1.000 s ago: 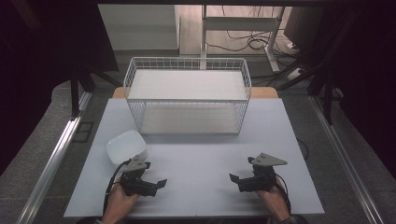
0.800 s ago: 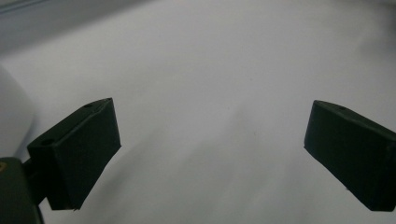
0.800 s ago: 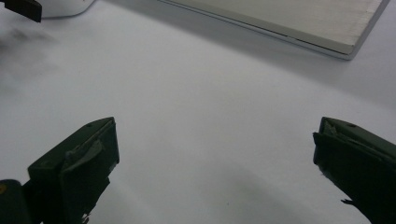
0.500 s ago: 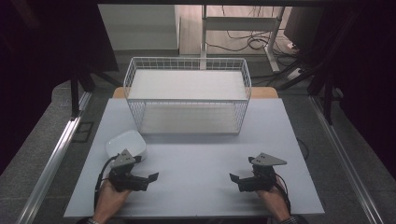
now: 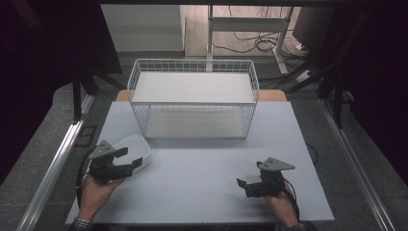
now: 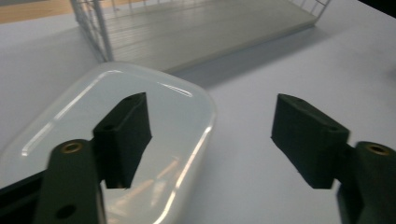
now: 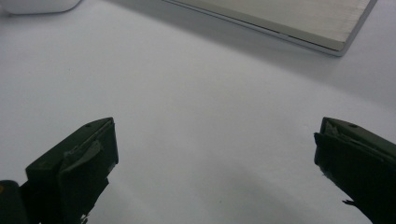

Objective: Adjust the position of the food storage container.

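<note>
White plastic container [image 5: 136,149] sits at the table's [image 5: 202,192] near left, in front of the wire basket's [image 5: 192,96] left corner. Over it, the left gripper [image 6: 210,135] is spread, one jaw above the bowl, the other outside its rim. Closing squarely on that rim, low and level, should give a firm pinch. Farther right, the right gripper [image 5: 246,186] rests spread and empty above bare table.

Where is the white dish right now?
In the high view the dish sits on the table's near-left part, just in front of the basket's left corner. The left hand-held gripper is open over its right edge.
</note>
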The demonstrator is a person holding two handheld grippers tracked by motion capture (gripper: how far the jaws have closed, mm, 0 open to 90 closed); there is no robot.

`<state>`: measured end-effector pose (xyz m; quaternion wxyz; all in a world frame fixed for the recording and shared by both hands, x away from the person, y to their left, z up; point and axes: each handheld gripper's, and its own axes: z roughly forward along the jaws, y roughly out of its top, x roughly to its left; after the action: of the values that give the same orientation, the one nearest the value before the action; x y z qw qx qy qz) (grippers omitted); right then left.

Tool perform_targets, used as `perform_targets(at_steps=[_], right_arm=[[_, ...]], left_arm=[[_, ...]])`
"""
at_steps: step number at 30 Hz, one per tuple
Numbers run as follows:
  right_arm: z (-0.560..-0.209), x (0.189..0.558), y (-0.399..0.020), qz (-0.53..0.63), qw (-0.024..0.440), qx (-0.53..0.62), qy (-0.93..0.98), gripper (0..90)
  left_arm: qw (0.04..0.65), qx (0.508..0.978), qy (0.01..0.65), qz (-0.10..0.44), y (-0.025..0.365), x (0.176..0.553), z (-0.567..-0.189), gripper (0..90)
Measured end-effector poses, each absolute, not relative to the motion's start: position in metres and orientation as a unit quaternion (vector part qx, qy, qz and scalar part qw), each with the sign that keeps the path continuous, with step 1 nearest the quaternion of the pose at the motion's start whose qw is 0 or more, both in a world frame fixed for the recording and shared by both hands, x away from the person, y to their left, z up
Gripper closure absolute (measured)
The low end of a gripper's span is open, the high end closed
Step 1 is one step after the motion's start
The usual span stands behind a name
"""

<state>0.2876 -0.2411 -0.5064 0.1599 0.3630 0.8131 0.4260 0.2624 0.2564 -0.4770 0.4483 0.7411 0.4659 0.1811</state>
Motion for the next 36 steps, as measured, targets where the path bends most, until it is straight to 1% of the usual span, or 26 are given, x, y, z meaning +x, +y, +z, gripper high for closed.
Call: perform_targets(at_steps=[1,2,9,16,19,20,25,27,29,30,36], right_arm=[[-0.506,0.288,-0.241,0.426,0.160,0.363,0.813,0.0],[-0.507,0.288,-0.241,0.424,0.160,0.363,0.814,0.0],[-0.507,0.288,-0.242,0.420,0.161,0.366,0.815,0.0],[-0.508,0.288,-0.242,0.416,0.160,0.369,0.816,0.0],[-0.508,0.288,-0.241,0.415,0.160,0.369,0.816,0.0],[-0.508,0.288,-0.241,0.415,0.160,0.368,0.817,0.0],[-0.508,0.288,-0.242,0.415,0.158,0.368,0.817,0.0],[-0.508,0.288,-0.242,0.415,0.158,0.368,0.817,0.0],[-0.508,0.288,-0.242,0.415,0.158,0.367,0.817,0.0],[-0.508,0.288,-0.241,0.415,0.157,0.366,0.818,0.0],[-0.508,0.288,-0.241,0.415,0.157,0.365,0.819,0.0]], left_arm=[[0.448,0.738,0.471,0.183,0.259,0.265,-0.477,29.6],[0.447,0.733,0.480,0.183,0.265,0.269,-0.477,35.1],[0.432,0.717,0.517,0.176,0.284,0.280,-0.484,57.2],[0.421,0.706,0.535,0.197,0.297,0.283,-0.486,81.7],[0.414,0.695,0.550,0.207,0.305,0.285,-0.489,89.6],[0.414,0.695,0.550,0.207,0.305,0.285,-0.489,89.9],[0.393,0.673,0.589,0.215,0.324,0.284,-0.498,90.0],[0.409,0.662,0.594,0.204,0.329,0.284,-0.501,90.0],[0.410,0.661,0.595,0.202,0.329,0.284,-0.501,90.0],[0.398,0.664,0.594,0.219,0.328,0.285,-0.500,90.0],[0.406,0.648,0.604,0.224,0.336,0.285,-0.502,90.0]])
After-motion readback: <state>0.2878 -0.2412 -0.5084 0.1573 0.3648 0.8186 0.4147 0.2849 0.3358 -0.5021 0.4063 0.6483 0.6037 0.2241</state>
